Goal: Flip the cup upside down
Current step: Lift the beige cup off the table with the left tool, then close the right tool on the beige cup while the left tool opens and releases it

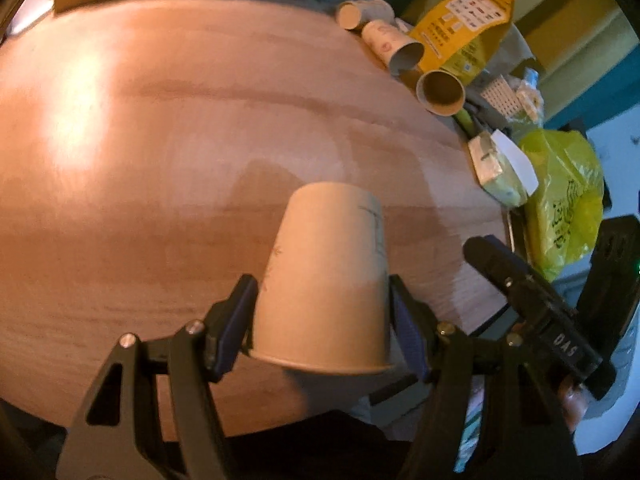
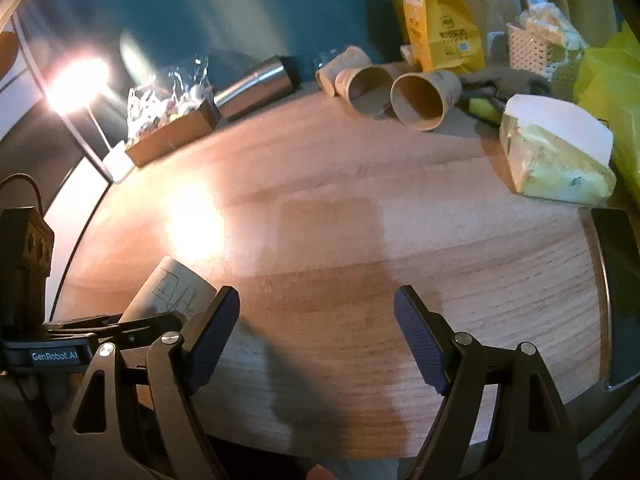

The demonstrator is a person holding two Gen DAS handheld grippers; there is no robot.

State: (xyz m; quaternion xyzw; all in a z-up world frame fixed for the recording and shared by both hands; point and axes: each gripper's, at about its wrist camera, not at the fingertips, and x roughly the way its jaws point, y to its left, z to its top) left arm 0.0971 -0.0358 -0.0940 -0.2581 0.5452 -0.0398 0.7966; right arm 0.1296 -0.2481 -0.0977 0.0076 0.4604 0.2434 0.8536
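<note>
A tan paper cup [image 1: 326, 272] with its base pointing away and its rim toward the camera sits between the pads of my left gripper [image 1: 322, 304], which is shut on its lower wall near the wooden table's front edge. The same cup [image 2: 170, 296] shows at the lower left of the right wrist view, tilted, base up, held by the left gripper. My right gripper [image 2: 316, 316] is open and empty above the table, to the right of the cup. It also shows in the left wrist view [image 1: 536, 300] at the right.
Three paper cups [image 2: 420, 100] lie on their sides at the table's far edge, next to a yellow bag [image 2: 436, 20]. A wrapped block [image 2: 556, 160], a steel tumbler [image 2: 256, 88], a cardboard tray [image 2: 172, 132] and a yellow plastic bag [image 1: 564, 200] ring the table [image 2: 360, 220].
</note>
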